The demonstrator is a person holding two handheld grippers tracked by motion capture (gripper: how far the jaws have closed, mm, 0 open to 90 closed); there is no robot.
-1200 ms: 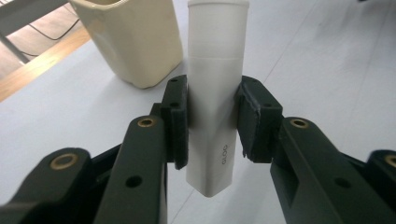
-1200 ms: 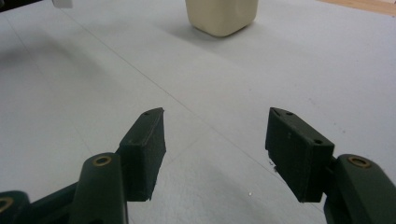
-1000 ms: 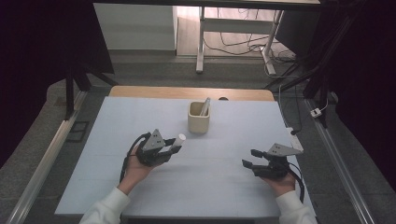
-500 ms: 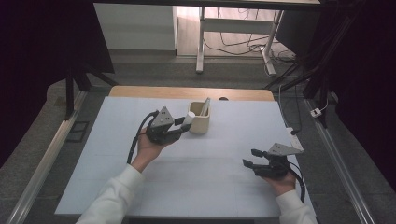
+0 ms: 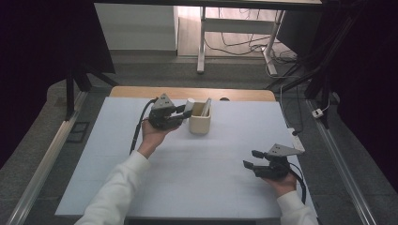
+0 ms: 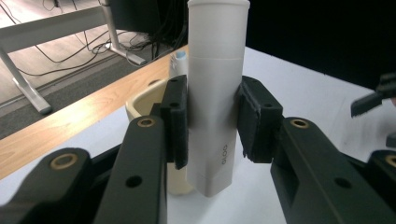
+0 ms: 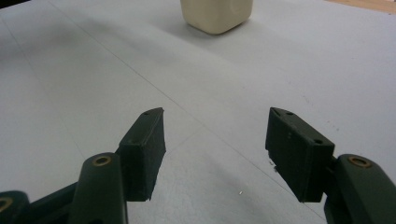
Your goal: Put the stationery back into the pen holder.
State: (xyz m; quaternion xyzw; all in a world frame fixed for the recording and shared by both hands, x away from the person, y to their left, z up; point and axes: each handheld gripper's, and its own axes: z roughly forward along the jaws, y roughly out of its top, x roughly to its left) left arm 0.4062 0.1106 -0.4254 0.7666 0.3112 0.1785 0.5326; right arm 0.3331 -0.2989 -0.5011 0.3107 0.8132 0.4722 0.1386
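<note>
left gripper [image 5: 180,112], one tube [image 6: 215,93], one holder [image 5: 200,118]

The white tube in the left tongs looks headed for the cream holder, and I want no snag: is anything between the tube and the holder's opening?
Nothing visible blocks it. The white tube, clamped in the left tongs, hangs beside the cream holder. One slim item already leans inside, at its far side.

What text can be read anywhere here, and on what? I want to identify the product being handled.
"elga", roughly: small grey letters running sideways near the lower end of the white tube held in the left claw; too small to be sure of the spelling.
No readable text on the cream cup, the table or the right claw.
</note>
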